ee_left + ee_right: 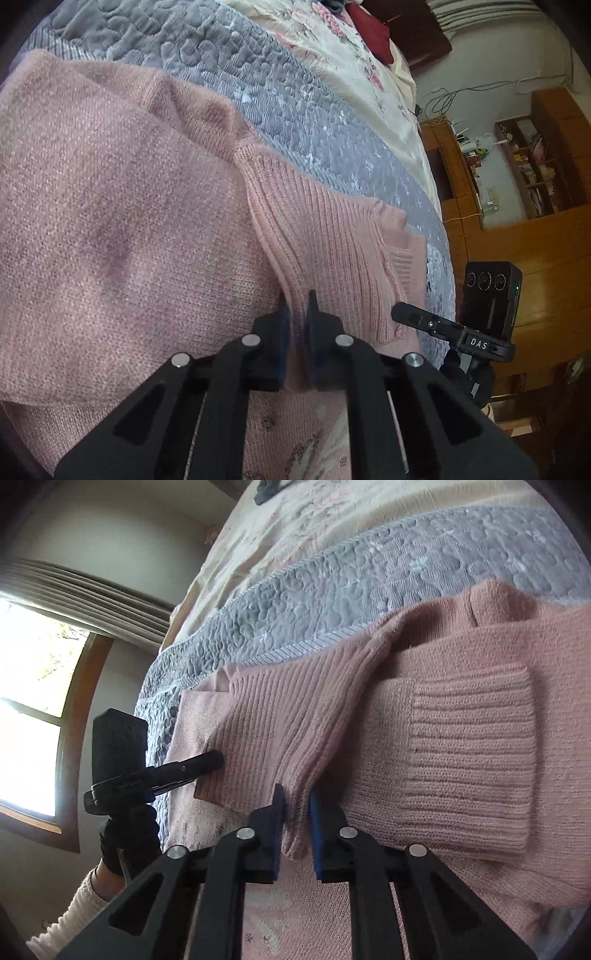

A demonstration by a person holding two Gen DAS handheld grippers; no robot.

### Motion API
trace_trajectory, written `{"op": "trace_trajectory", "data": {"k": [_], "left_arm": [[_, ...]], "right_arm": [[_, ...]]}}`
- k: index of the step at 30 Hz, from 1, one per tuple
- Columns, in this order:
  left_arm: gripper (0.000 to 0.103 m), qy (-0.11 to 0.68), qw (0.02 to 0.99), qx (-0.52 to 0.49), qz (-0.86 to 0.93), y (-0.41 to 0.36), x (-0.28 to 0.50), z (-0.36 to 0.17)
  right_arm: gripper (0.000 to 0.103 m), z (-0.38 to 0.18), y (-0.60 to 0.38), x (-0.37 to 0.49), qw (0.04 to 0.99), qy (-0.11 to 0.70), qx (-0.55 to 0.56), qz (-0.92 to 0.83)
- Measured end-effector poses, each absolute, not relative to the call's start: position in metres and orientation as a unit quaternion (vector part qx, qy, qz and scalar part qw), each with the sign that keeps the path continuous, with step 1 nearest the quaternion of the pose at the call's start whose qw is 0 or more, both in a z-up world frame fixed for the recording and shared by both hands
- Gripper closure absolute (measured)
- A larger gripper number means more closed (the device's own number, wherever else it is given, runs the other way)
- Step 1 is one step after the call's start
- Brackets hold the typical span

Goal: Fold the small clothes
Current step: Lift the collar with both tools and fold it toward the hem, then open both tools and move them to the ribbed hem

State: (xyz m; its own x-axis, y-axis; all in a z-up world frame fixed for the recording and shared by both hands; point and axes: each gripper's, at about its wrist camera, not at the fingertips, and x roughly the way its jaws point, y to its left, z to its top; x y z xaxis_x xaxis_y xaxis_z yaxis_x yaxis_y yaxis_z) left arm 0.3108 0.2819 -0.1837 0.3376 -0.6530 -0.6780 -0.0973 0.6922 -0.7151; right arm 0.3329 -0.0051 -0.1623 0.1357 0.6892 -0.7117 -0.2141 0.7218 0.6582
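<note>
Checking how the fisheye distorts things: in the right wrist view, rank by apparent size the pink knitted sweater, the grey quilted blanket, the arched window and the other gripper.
1. Pink knitted sweater
2. Grey quilted blanket
3. Arched window
4. Left gripper

Sweater versus blanket is unsure: the sweater lies nearer the camera and covers part of the blanket.

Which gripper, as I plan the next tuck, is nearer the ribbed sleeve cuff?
Right. The right gripper pinches the pink sweater just beside the ribbed sleeve cuff; the left gripper grips a far corner, beyond the right one.
</note>
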Motion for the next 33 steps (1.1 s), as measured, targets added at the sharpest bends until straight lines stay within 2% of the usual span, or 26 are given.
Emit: {"op": "trace_trajectory", "data": {"k": [4,8,14,15,16,18,24,26,29,33], "left_arm": [[0.096,0.516,0.757,-0.352,-0.192,0.295,0.312,-0.172],[0.096,0.556,0.745,-0.321,-0.18,0.286,0.313,-0.194],[0.093,0.55,0.751,-0.323,-0.17,0.285,0.307,-0.197],[0.091,0.553,0.755,-0.313,-0.163,0.282,0.305,-0.193],[0.088,0.555,0.759,-0.304,-0.153,0.279,0.303,-0.187],[0.073,0.552,0.773,-0.285,-0.128,0.277,0.292,-0.171],[0.054,0.514,0.84,-0.16,-0.062,0.273,0.191,-0.116],[0.052,0.51,0.849,-0.134,-0.036,0.274,0.145,-0.105],[0.047,0.51,0.852,-0.118,0.002,0.283,0.076,-0.092],[0.044,0.52,0.841,-0.147,0.035,0.301,0.01,-0.083]], "right_arm": [[0.091,-0.153,-0.008,0.335,0.741,0.567,0.182,0.309],[0.092,-0.178,-0.001,0.336,0.735,0.594,0.158,0.287],[0.093,-0.194,-0.008,0.332,0.738,0.591,0.172,0.277],[0.092,-0.191,-0.008,0.331,0.742,0.589,0.167,0.274],[0.086,-0.185,-0.009,0.327,0.747,0.585,0.162,0.27],[0.078,-0.168,-0.014,0.314,0.765,0.568,0.158,0.259],[0.068,-0.116,-0.041,0.21,0.811,0.516,0.13,0.243],[0.065,-0.106,-0.049,0.165,0.819,0.512,0.118,0.231],[0.061,-0.096,-0.062,0.099,0.829,0.509,0.101,0.208],[0.052,-0.085,-0.079,0.03,0.835,0.514,0.094,0.17]]}}
